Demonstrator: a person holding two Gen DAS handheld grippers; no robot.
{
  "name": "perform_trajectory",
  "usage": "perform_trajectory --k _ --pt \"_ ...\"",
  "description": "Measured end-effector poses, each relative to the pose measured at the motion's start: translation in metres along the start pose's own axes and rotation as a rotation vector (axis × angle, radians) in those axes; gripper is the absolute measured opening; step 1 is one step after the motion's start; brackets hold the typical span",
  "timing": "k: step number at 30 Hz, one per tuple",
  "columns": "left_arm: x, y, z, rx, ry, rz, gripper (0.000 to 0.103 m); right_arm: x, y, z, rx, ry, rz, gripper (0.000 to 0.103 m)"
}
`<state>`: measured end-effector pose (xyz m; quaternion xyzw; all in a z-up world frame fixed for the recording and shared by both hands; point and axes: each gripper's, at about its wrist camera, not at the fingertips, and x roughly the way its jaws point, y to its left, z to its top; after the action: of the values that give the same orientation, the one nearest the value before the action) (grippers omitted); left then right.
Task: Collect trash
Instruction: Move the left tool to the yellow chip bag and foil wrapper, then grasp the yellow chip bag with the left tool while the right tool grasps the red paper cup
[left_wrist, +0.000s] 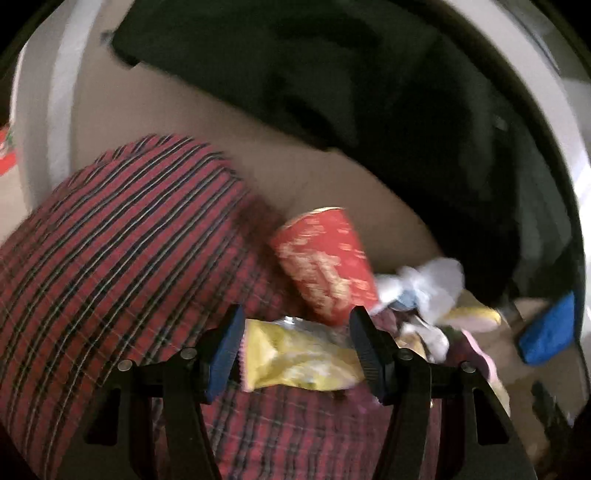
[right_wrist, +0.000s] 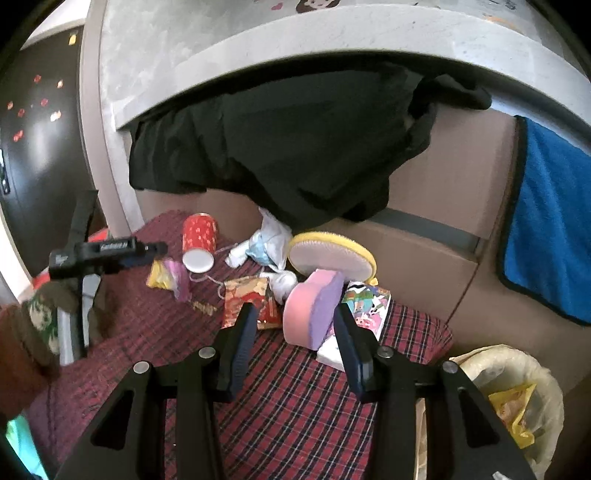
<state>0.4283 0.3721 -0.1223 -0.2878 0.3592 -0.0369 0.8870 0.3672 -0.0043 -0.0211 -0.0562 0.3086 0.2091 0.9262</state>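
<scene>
On the plaid cloth (right_wrist: 295, 406) lie one red cup (right_wrist: 198, 240), two sponges (right_wrist: 314, 306) and one yellow wrapper (left_wrist: 295, 362). The left gripper (left_wrist: 295, 347) stands wide around that wrapper, not pressing it. The right gripper (right_wrist: 295, 332) is wide and empty.

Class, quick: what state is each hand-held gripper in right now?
Left hand-held gripper: open, around the yellow snack wrapper, not gripping it.
Right hand-held gripper: open, holding nothing.

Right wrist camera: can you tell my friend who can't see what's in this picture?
An open claw hovers over a red plaid cloth littered with trash: a red paper cup, a pink sponge and wrappers. A lined bin waits at the right.
</scene>
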Motion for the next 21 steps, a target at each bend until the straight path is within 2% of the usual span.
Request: perform_trajectory --k 2,6,8,10,15,21 --pt "0.005 0.005 -0.004 -0.016 0.028 -0.006 0.059 0.004 -0.003 -0.001 0.011 0.011 0.005 0.041" --pt "0.008 -0.008 -0.020 0.037 0.081 0.004 0.058 0.010 -0.005 -0.001 0.041 0.033 0.024 0.041" --pt "0.004 -0.017 -0.026 0.057 0.086 0.014 0.049 0.010 -0.004 0.001 0.040 0.035 0.028 0.041" --pt "-0.002 -0.025 -0.030 0.088 0.064 0.052 0.046 0.009 0.000 0.001 0.031 0.032 0.027 0.041" --pt "-0.031 -0.045 -0.038 0.164 0.005 0.089 0.042 0.000 0.011 0.003 -0.006 0.028 0.025 0.041" --pt "-0.098 -0.075 -0.046 0.243 -0.096 0.103 0.041 -0.017 0.019 0.009 -0.005 0.019 0.027 0.041"
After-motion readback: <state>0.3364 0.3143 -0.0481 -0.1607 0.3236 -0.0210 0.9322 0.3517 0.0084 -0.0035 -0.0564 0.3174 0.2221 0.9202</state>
